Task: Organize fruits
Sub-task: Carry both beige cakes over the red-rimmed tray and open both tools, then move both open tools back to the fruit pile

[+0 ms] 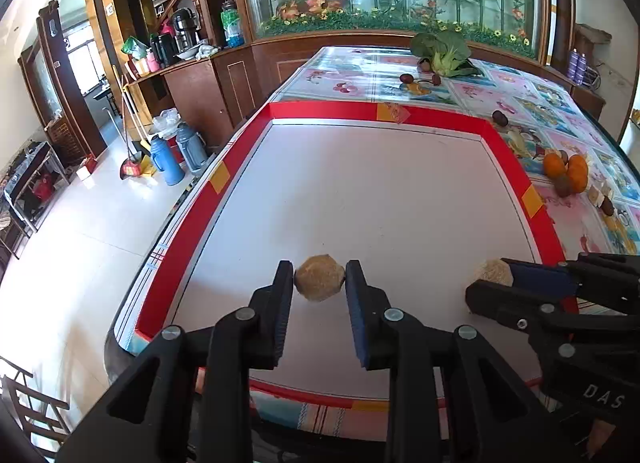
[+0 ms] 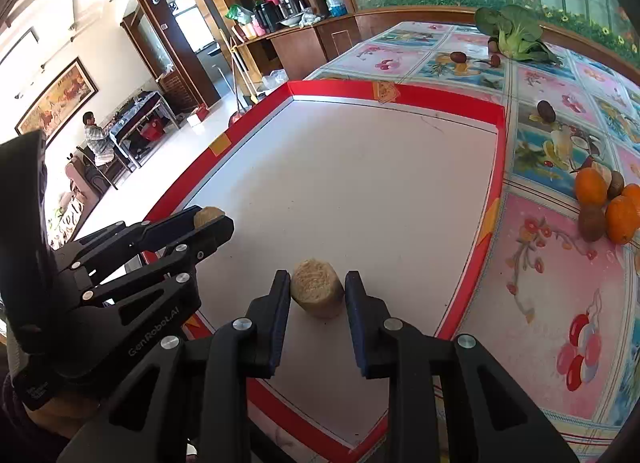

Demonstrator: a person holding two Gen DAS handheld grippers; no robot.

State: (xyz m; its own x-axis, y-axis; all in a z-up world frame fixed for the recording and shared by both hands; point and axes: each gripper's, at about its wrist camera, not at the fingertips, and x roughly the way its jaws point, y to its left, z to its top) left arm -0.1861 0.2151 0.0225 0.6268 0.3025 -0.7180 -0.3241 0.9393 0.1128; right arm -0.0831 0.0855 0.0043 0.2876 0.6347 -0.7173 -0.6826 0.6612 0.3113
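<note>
A white board with a red border lies on the table. My left gripper is shut on a tan, rough round fruit just above the board near its front. My right gripper has its jaws around a second tan fruit that rests on the board; the left finger touches it and a small gap shows at the right finger. Each gripper also shows in the other's view: the right one, the left one.
On the flowered tablecloth right of the board lie two oranges with kiwis, several dark fruits and a green leafy vegetable. A wooden cabinet and an aquarium stand behind the table. The floor drops away at the left.
</note>
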